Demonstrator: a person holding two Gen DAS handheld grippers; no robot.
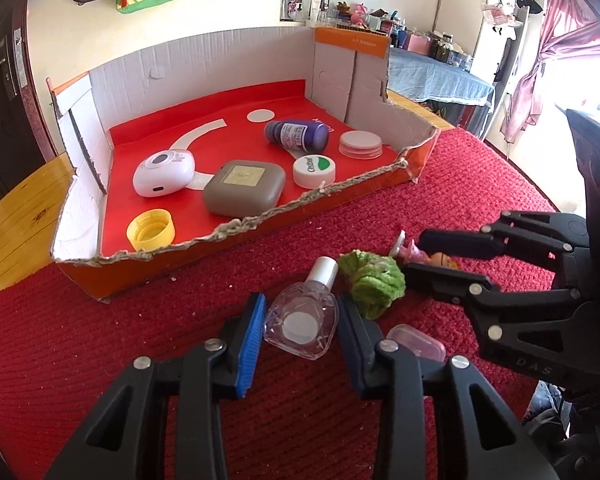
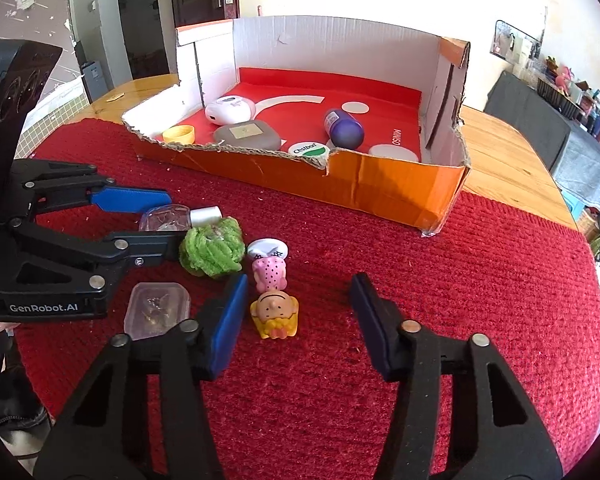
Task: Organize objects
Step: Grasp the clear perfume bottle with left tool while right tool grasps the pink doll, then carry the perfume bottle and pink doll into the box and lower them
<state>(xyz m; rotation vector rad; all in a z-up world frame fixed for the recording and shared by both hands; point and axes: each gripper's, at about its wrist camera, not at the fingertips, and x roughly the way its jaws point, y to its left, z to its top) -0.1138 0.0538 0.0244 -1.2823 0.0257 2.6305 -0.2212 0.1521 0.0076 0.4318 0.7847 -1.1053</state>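
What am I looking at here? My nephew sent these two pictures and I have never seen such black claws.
They are two hand-held grippers, each carried by a person, each with a wide-angle camera looking along its jaws. One picture comes from the left gripper, the other from the right gripper.

On the red mat lie a clear glass bottle, a green scrunchie, a small doll and a clear plastic case. Behind stands a cardboard box already holding several small items.

The left jaws sit on either side of the bottle, seemingly about to grip it. The right jaws are open around the doll, holding nothing.
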